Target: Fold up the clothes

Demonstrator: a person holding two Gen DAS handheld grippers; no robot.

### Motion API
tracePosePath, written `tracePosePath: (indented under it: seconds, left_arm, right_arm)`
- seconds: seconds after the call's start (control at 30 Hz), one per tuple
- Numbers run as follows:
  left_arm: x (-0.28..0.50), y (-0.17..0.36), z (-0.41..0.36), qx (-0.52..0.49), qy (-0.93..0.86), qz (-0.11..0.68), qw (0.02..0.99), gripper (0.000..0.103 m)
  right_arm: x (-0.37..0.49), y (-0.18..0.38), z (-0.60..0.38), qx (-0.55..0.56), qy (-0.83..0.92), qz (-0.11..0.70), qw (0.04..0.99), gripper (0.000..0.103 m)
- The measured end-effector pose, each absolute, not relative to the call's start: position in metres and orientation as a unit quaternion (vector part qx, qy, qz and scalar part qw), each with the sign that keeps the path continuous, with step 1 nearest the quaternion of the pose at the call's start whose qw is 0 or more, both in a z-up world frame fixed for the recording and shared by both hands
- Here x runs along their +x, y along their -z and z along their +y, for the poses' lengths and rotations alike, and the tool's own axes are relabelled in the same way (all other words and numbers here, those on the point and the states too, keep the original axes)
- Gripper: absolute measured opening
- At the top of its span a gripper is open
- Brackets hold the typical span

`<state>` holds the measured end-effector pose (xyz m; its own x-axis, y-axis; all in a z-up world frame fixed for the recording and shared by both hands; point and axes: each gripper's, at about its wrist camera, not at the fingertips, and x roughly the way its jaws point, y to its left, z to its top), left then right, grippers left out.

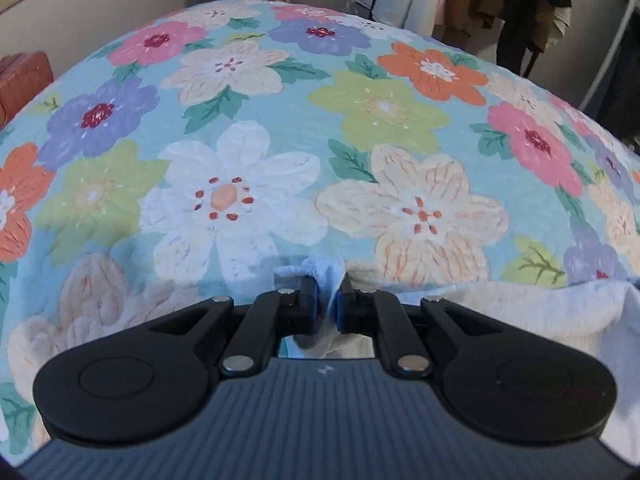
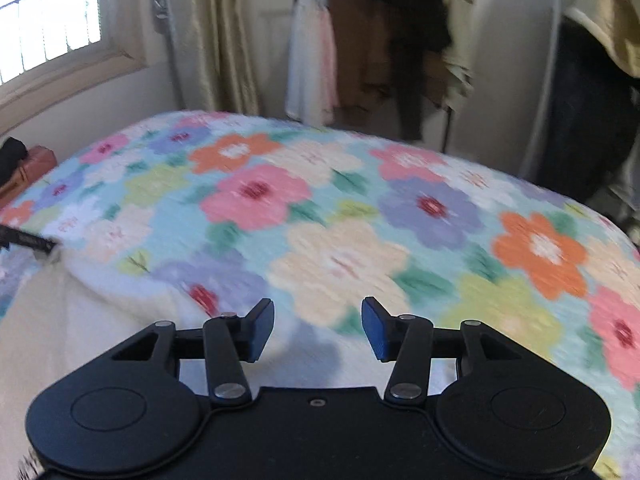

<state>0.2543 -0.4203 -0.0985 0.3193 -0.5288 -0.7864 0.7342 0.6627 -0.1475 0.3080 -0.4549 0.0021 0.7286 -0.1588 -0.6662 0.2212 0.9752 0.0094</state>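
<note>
1. At the far left of the bed point(image 1: 280, 128), past the edge of its floral cover, a brown bag point(image 1: 24, 80) sits against the wall; the right wrist view shows something dark just beside it.
2. On the near side of the bed, the left hand-held gripper point(image 1: 328, 300) has its jaws together, clamped on a bunched fold of the pale cream-and-blue garment point(image 1: 500, 312).
3. From that fold the garment spreads rightward over the near edge of the bed, covering part of the flower print.
4. Right of the garment's bulk, the right hand-held gripper point(image 2: 318, 328) hangs over the bed with its jaws apart and nothing between them; pale cloth lies beneath and to its left. This view is blurred.
5. Beyond the far side of the bed, gold curtains point(image 2: 216, 40) hang beside a window point(image 2: 48, 20).
6. Further right past the bed, hanging clothes point(image 2: 360, 40) in white, pink, brown and black crowd a rail.
</note>
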Motion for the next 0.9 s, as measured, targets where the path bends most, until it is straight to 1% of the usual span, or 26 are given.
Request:
tracePosePath:
  seconds: [0.1, 0.2, 0.37, 0.5, 0.53, 0.57, 0.6, 0.63, 0.7, 0.77, 0.87, 0.9]
  left_arm:
    - [0.255, 0.094, -0.415, 0.112, 0.391, 0.436, 0.803, 0.011]
    - [0.249, 0.081, -0.409, 0.139, 0.393, 0.430, 0.801, 0.014]
    - [0.243, 0.056, -0.395, 0.127, 0.410, 0.413, 0.803, 0.014]
    - [0.235, 0.054, -0.394, 0.133, 0.410, 0.400, 0.809, 0.014]
    - [0.233, 0.056, -0.395, 0.141, 0.407, 0.398, 0.810, 0.014]
    - [0.231, 0.060, -0.397, 0.152, 0.403, 0.398, 0.810, 0.014]
    - [0.229, 0.063, -0.398, 0.161, 0.399, 0.401, 0.809, 0.014]
    - [0.229, 0.067, -0.399, 0.165, 0.395, 0.406, 0.807, 0.014]
    - [0.231, 0.074, -0.397, 0.158, 0.391, 0.413, 0.807, 0.014]
    - [0.233, 0.079, -0.395, 0.147, 0.388, 0.418, 0.808, 0.014]
    - [0.237, 0.084, -0.395, 0.146, 0.377, 0.419, 0.813, 0.017]
    - [0.237, 0.086, -0.397, 0.149, 0.375, 0.419, 0.813, 0.017]
  right_arm:
    - [0.286, 0.006, -0.465, 0.026, 0.111, 0.367, 0.923, 0.054]
    - [0.272, 0.020, -0.477, 0.035, 0.120, 0.388, 0.913, 0.056]
    - [0.268, 0.050, -0.511, 0.140, 0.149, 0.404, 0.892, 0.056]
    - [0.277, 0.074, -0.528, 0.223, 0.159, 0.405, 0.872, 0.056]
    - [0.281, 0.079, -0.527, 0.225, 0.143, 0.415, 0.870, 0.052]
    - [0.286, 0.084, -0.526, 0.227, 0.128, 0.424, 0.867, 0.019]
    - [0.290, 0.088, -0.525, 0.224, 0.115, 0.432, 0.866, 0.003]
    - [0.292, 0.088, -0.522, 0.203, 0.112, 0.430, 0.872, 0.003]
    - [0.289, 0.076, -0.523, 0.184, 0.121, 0.400, 0.890, 0.002]
    - [0.283, 0.057, -0.530, 0.174, 0.139, 0.351, 0.910, 0.002]
    - [0.273, 0.027, -0.561, 0.215, 0.196, 0.269, 0.918, 0.002]
    - [0.272, 0.022, -0.573, 0.231, 0.204, 0.261, 0.915, 0.002]
